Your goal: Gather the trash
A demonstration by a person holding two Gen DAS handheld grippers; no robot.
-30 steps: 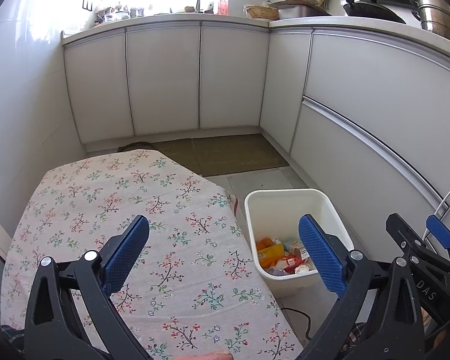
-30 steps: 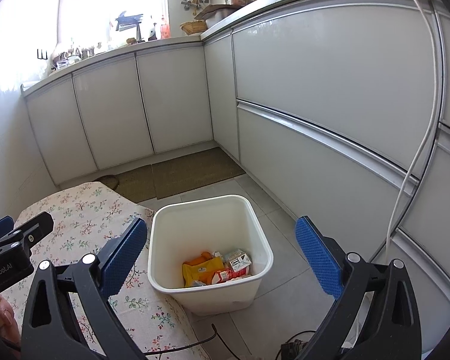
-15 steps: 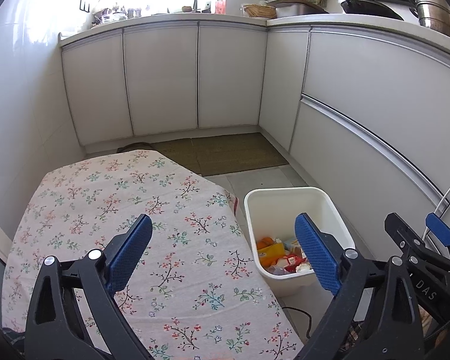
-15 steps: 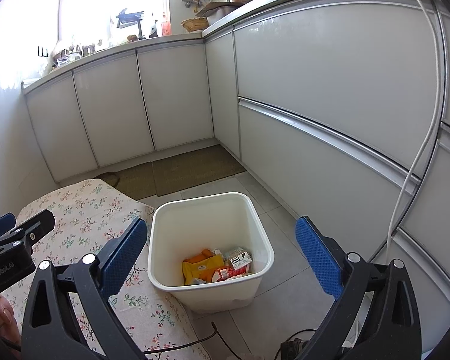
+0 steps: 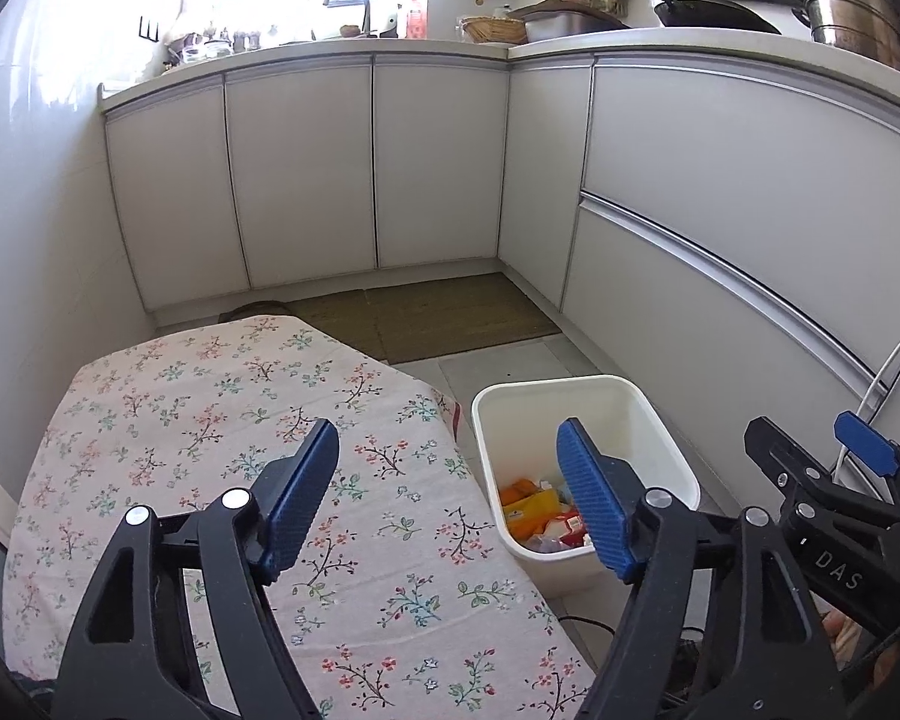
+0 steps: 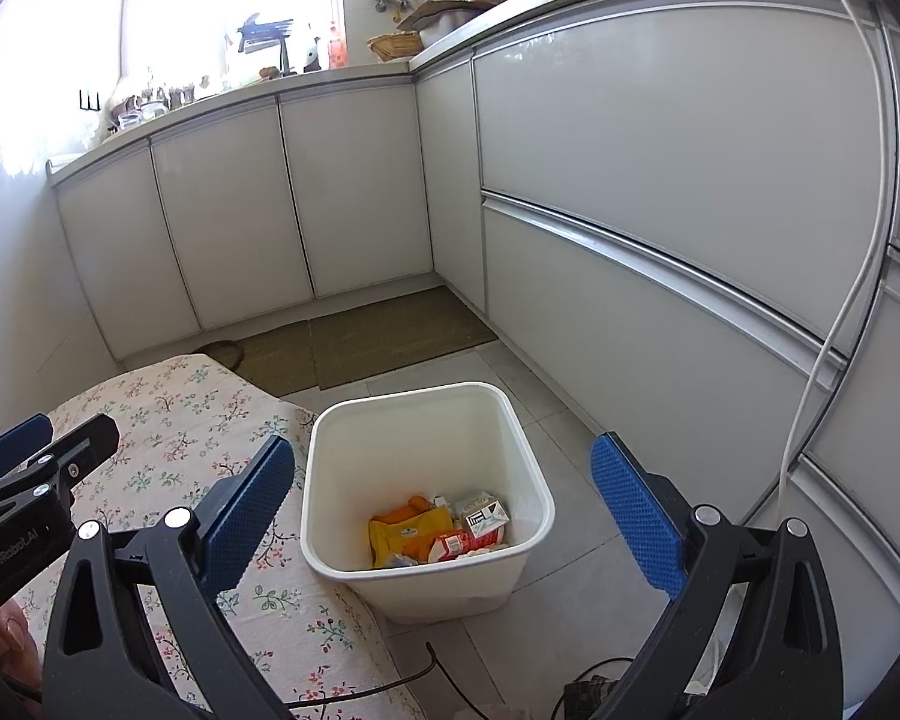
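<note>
A white plastic bin (image 5: 576, 390) (image 6: 426, 402) stands on the floor just right of the table. Inside lie orange, yellow and red wrappers and a small carton, the trash (image 5: 540, 516) (image 6: 438, 528). My left gripper (image 5: 447, 495) hovers above the table's right edge, its jaws closing with nothing between them. My right gripper (image 6: 441, 507) hangs over the bin, jaws wide open and empty. Each gripper shows at the edge of the other's view. No trash lies on the floral tablecloth (image 5: 222, 420) (image 6: 168, 408).
White kitchen cabinets (image 5: 306, 168) wrap the back and right side. A brown floor mat (image 5: 444, 312) lies beyond the table. A white cable (image 6: 834, 312) hangs down the right cabinets, and a black cable (image 6: 390, 696) runs over the table's near edge.
The left gripper's blue pads have drawn closer together. Both hands have stayed in place, and the bin and its contents look the same.
</note>
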